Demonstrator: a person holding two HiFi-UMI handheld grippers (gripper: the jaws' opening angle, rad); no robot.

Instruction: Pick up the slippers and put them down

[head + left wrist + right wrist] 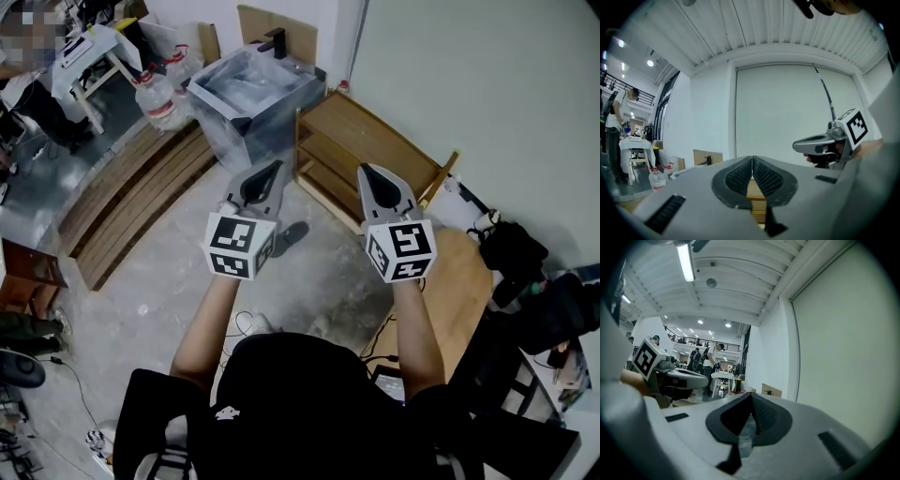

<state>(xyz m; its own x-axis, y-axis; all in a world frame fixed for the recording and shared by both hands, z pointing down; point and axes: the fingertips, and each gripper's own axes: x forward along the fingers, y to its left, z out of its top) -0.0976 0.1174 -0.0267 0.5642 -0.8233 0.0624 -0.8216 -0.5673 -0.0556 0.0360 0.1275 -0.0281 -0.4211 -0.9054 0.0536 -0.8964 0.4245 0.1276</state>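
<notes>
Both grippers are held level and side by side, touching nothing; judged an idle pose with no grasp under way. Left gripper (277, 167): fingers (739, 177) pressed together, nothing between them. Right gripper (367, 171): fingers meet at the tips too, empty, with only background showing through the slot below. Slippers: none in either grip; a dark shape (289, 236) on the floor at 6 o'clock of the left gripper's tip may be one, too small to be sure. The floor (319, 272) is bare concrete with loose cables (246, 323). A wooden shelf rack (375, 141) stands at 12 o'clock of the right gripper against the pale wall. A grey bin (246, 89) is at 12 o'clock of the left gripper, water bottles (157, 101) at 10, slatted boards (131, 202) at 9, and a white desk (89, 47) is far off at 10 o'clock
</notes>
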